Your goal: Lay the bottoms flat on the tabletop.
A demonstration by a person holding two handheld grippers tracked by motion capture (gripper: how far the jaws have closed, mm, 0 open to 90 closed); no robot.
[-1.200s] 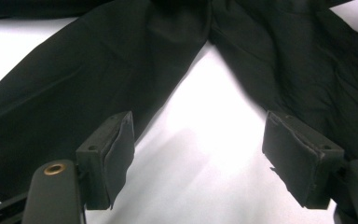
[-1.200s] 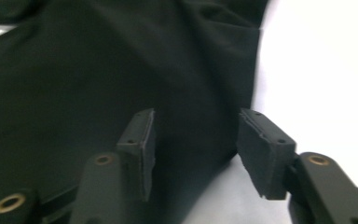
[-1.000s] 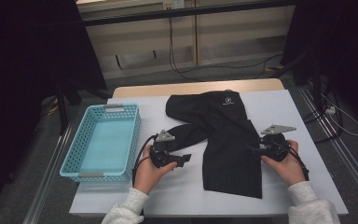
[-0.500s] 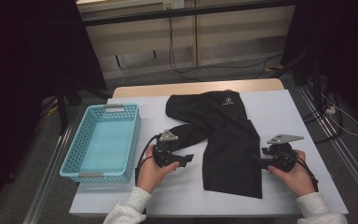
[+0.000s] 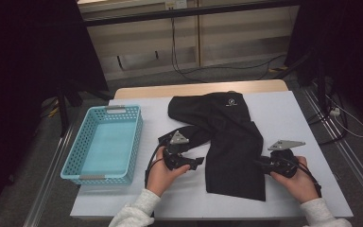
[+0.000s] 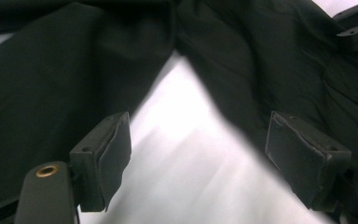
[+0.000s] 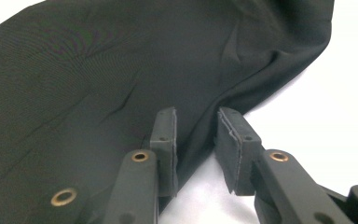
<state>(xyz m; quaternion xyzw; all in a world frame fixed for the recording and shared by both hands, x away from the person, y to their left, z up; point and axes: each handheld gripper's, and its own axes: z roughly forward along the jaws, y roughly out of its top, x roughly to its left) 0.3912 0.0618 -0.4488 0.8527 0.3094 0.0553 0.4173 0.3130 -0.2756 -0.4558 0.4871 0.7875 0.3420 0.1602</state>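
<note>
Black trousers [image 5: 231, 142] lie spread on the white table cover, with the waist far and one long leg running toward me. My left gripper [image 5: 197, 162] stands open at the fork between the two legs. In the left gripper view, bare white cover lies between the left gripper's [image 6: 198, 140] wide jaws and trouser cloth [image 6: 51, 70] lies on both sides. My right gripper [image 5: 257, 164] is at the long leg's right edge. Its jaws [image 7: 196, 126] have just been closing and stand narrow. The cloth's edge [image 7: 98, 60] is in the gap, and the pads are not pressing on it.
A light blue plastic basket [image 5: 78, 158] stands empty at the table's left side. The white cover [image 5: 288, 118] is bare to the right of the trousers. Cables trail on the floor beyond the table's far edge.
My right hand has slid toward me along the leg's right edge, and its jaws have narrowed around the cloth edge. My left hand has shifted slightly right toward the trousers.
</note>
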